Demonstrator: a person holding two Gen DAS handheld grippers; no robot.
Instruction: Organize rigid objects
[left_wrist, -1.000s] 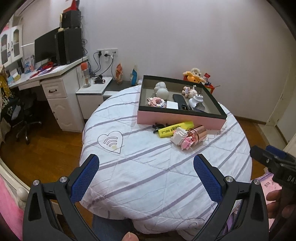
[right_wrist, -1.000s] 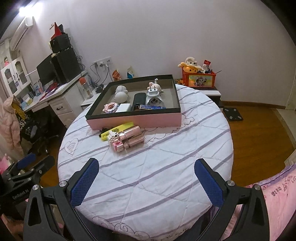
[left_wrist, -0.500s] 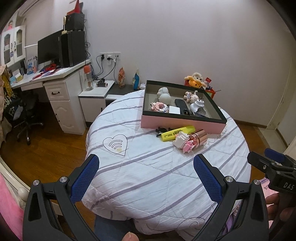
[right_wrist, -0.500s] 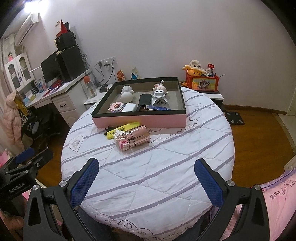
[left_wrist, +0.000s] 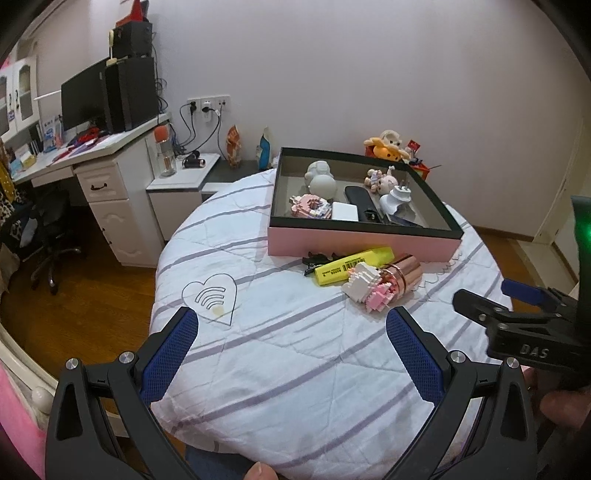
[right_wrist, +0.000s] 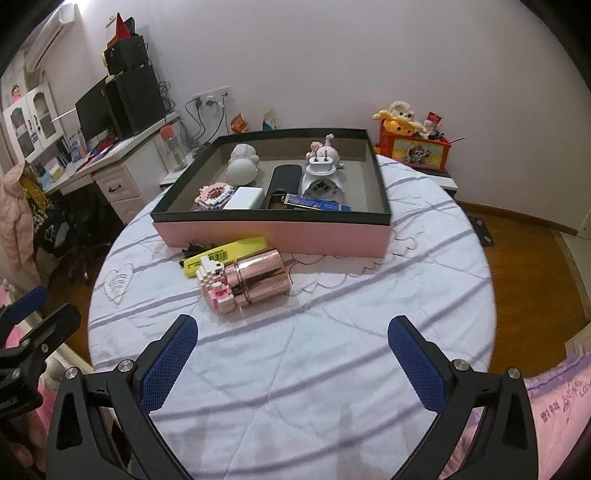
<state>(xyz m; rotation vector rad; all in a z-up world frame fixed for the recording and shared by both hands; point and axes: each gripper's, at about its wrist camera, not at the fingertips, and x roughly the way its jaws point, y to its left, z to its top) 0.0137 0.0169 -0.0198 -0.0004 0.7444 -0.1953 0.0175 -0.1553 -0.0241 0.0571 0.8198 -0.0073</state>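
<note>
A round table covered in a white cloth with grey stripes fills the middle of both wrist views. The left gripper sits at the bottom of its frame, jaws spread wide with nothing between them; the right gripper is the same, wide open and empty, above the near edge of the table.

Toward the upper centre of each frame a shallow pink box with a black rim rests on the cloth. Inside it lie a white figurine, a pink block model, a white case, a black case and a white plug adapter.

Just in front of the box, on the cloth, lie a yellow highlighter, a shiny pink cylinder and, touching it, a pink and white block toy.
</note>
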